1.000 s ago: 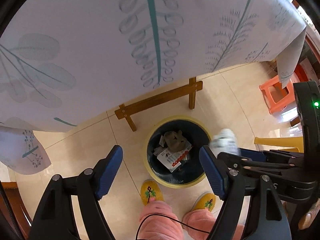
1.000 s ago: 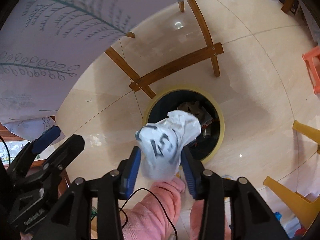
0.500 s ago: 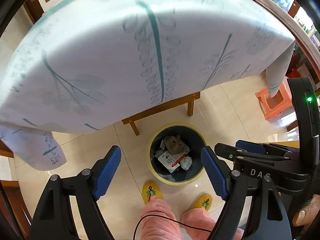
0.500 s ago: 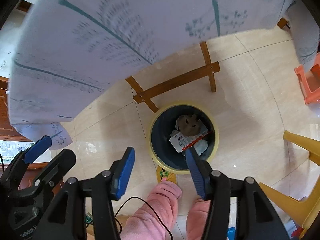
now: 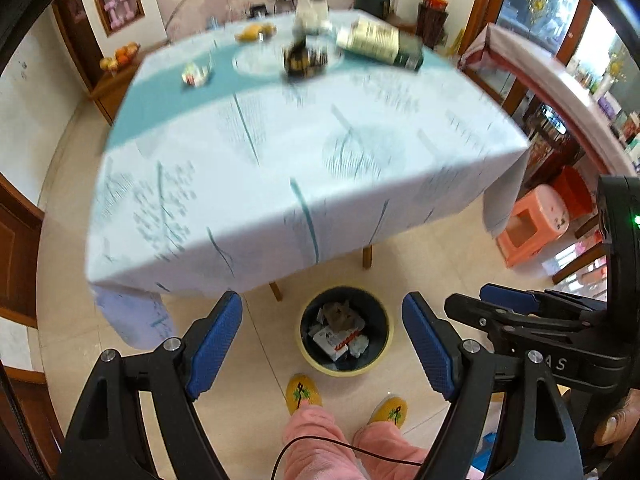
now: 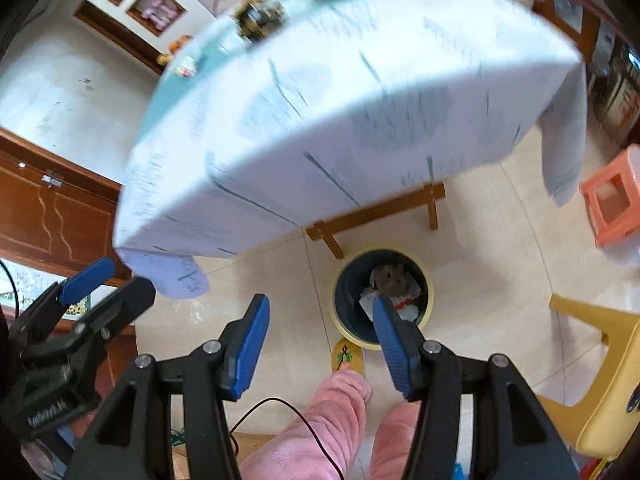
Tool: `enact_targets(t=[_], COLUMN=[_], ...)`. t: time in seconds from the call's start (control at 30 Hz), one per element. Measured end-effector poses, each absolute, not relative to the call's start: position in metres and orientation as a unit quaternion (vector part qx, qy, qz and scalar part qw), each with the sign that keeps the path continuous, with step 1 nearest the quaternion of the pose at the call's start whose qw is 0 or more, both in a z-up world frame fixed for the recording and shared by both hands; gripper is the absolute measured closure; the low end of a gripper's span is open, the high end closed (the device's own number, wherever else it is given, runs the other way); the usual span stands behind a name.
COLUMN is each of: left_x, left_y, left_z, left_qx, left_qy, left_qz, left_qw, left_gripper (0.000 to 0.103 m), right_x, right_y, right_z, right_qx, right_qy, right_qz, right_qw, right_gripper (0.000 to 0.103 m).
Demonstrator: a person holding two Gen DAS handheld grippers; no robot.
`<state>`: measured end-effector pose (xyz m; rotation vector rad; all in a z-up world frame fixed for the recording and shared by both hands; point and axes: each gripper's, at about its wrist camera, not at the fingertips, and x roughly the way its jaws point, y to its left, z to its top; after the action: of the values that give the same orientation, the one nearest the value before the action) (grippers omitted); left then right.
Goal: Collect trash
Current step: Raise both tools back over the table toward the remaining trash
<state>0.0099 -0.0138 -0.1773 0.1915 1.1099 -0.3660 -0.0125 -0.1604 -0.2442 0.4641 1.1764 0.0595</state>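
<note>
A dark bin with a yellow rim stands on the floor by the table's near edge and holds crumpled paper and wrappers. My left gripper is open and empty, high above the bin. My right gripper is open and empty, also above the floor near the bin. On the table lie a small wrapper, a dark crumpled item and a tipped green-and-white carton; all are blurred.
The tablecloth hangs over the table's edges. A pink stool and yellow plastic chair stand at the right. The person's pink trouser legs and yellow slippers are just in front of the bin. A wooden cabinet is at the left.
The right gripper opened and dropped the crumpled white paper into the bin. Both grippers then rose and tilted up, so the table top has come into view.
</note>
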Motion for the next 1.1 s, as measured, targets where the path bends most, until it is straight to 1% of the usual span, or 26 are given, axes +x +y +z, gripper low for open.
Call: enact_targets(t=[0.17, 0.37, 0.57, 0.8, 1.1], left_x=[0.002, -0.008, -0.012, -0.009, 0.026], left_y=[-0.012, -0.016, -0.025, -0.023, -0.005], left_z=[-0.125, -0.082, -0.058, -0.034, -0.016], left_qx=[0.077, 0.062, 0.062, 0.058, 0.054], left_qy=[0.499, 0.474, 0.450, 0.423, 0.397], left_qz=[-0.175, -0.171, -0.163, -0.136, -0.099], left_qw=[0.845, 0.862, 0.876, 0.894, 0.911], left_gripper=[0.022, 0.022, 0.022, 0.022, 0.022], right_x=[-0.024, -0.030, -0.029, -0.013, 0.025], right_y=[-0.165, -0.167, -0.171, -0.179, -0.186], right_z=[-0.200, -0.161, -0.136, -0.119, -0.110], right_qx=[0.205, 0.195, 0.176, 0.168, 0.166], right_qy=[0.517, 0.485, 0.465, 0.448, 0.436], right_qz=[0.043, 0.068, 0.090, 0.108, 0.109], right_qw=[0.830, 0.850, 0.863, 0.872, 0.878], right_gripper=[0.049, 0.049, 0.049, 0.049, 0.049])
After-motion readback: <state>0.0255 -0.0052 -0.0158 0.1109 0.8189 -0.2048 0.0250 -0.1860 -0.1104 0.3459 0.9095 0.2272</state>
